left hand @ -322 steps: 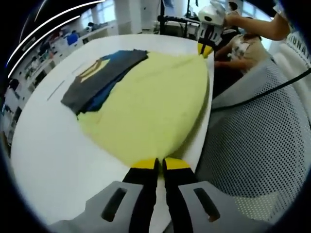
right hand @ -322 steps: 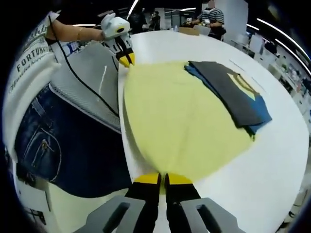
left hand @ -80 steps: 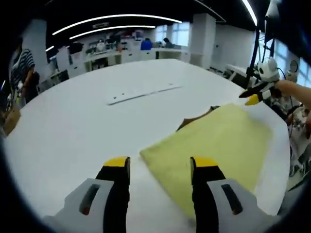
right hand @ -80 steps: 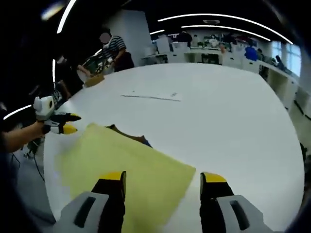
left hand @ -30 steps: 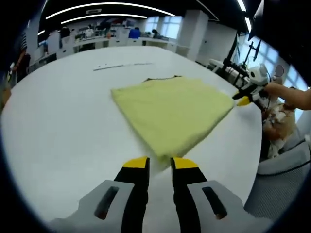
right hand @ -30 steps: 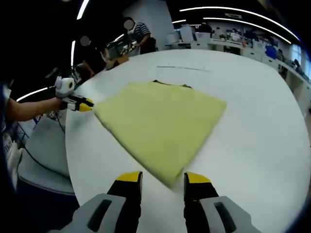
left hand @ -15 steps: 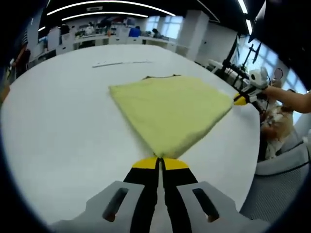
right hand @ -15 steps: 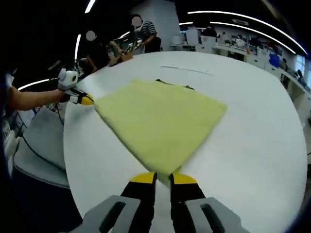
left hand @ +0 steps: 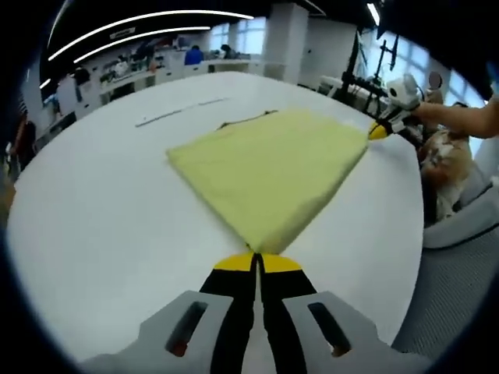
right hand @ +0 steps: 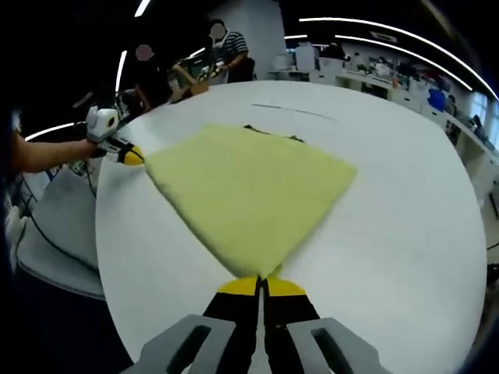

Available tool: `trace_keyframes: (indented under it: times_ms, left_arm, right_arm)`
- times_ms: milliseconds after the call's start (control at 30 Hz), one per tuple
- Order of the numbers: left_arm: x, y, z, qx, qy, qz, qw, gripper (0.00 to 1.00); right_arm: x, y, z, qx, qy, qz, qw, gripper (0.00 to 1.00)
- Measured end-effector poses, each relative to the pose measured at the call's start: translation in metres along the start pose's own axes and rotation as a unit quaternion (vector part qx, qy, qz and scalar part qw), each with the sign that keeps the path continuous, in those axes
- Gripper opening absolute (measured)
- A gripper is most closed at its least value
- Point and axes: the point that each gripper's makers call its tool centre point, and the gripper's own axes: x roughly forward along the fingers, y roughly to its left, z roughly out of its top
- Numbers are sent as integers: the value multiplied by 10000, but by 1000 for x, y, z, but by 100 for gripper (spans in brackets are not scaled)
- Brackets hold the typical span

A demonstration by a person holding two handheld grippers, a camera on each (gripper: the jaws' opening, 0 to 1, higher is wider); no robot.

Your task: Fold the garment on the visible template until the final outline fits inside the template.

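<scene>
A yellow garment [left hand: 269, 171] lies folded flat on the round white table [left hand: 101, 226], also seen as the yellow garment [right hand: 245, 191] in the right gripper view. A thin dark edge of the template [left hand: 245, 121] peeks out at its far side, again as the dark edge [right hand: 273, 134]. My left gripper [left hand: 256, 261] is shut on the garment's near corner. My right gripper [right hand: 261, 284] is shut on the other corner on that side. Each gripper appears in the other's view: the right gripper [left hand: 380, 130] and the left gripper [right hand: 129, 156] pinch opposite ends of one edge.
A thin white strip [left hand: 183, 111] lies on the table beyond the garment. A grey mesh chair [left hand: 460, 257] stands by the table's edge next to the person. Two people [right hand: 226, 47] stand at the far side of the table [right hand: 405, 234].
A second ago both grippers stood open just short of the garment's corners; both have shut on them. Long before, the garment was folded over the dark template.
</scene>
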Motion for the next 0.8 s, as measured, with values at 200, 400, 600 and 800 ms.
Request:
trace_keyframes:
  times_ms: [200, 400, 600, 800]
  left_arm:
    - [-1, -4, -4, 70, 66, -56, 9999, 0]
    - [-2, -8, -6, -157, 56, -70, 9998, 0]
    - [-6, -13, -9, -198, 46, -87, 9998, 0]
    - [-9, -19, -12, -177, 63, -105, 9998, 0]
  right_arm:
    - [-1, 2, -2, 48, 44, 44, 10000, 0]
    - [-3, 7, -7, -33, 125, 138, 9998, 0]
    - [-7, 10, -12, -11, 167, 189, 9997, 0]
    - [-9, 13, -15, -28, 196, 196, 9996, 0]
